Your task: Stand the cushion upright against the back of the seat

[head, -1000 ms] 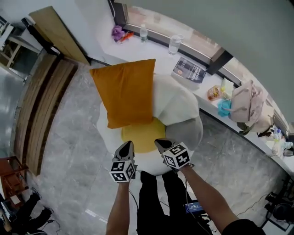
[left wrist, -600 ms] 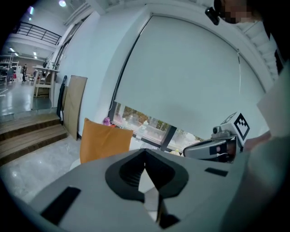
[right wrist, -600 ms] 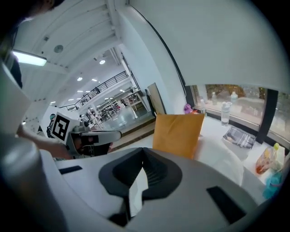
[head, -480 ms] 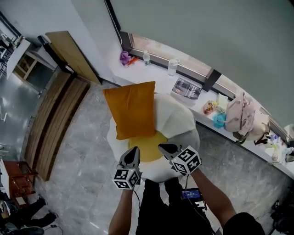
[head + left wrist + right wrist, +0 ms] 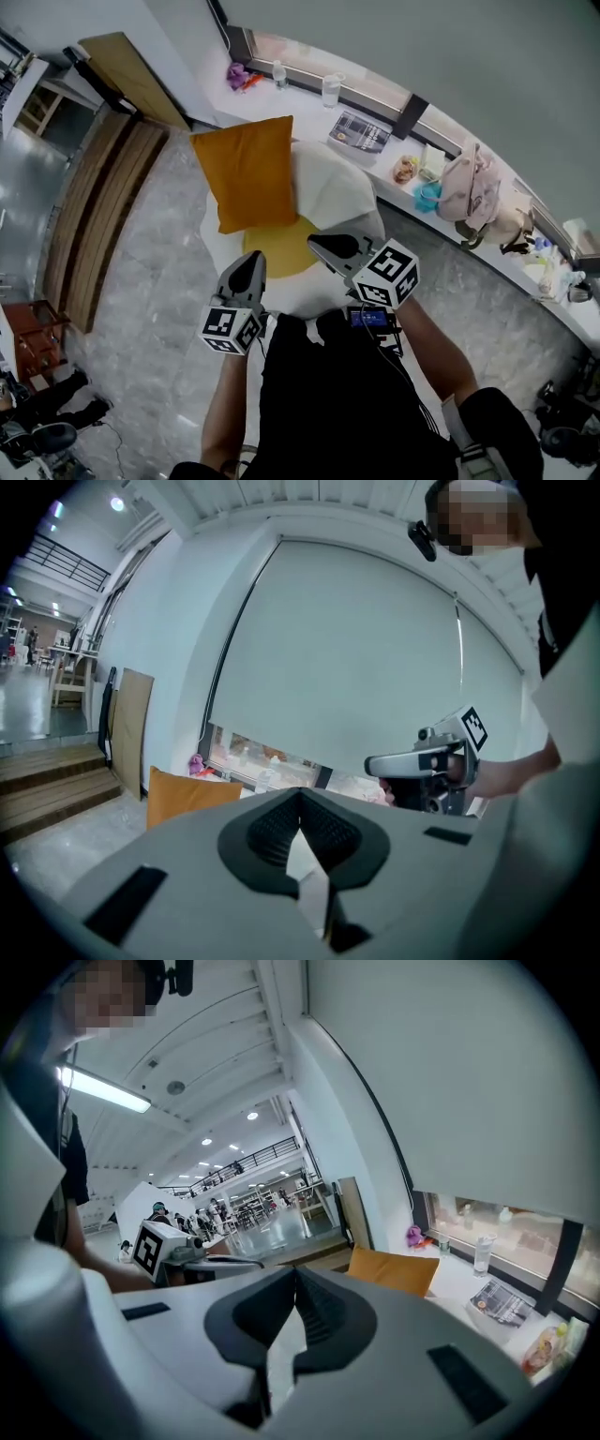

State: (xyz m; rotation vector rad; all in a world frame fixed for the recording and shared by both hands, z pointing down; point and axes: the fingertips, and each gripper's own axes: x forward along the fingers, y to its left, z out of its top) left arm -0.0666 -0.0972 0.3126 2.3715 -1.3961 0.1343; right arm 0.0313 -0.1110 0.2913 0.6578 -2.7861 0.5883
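Now the left gripper (image 5: 251, 259) and right gripper (image 5: 319, 243) are held side by side, nearly level, jaws closed and empty. A square orange fabric cushion (image 5: 248, 173) is seen standing beyond them.

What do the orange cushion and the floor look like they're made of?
Orange cushion: probably matte fabric, soft-edged and without shine. Floor: polished grey marble or marble-look tile, veined and reflecting light.
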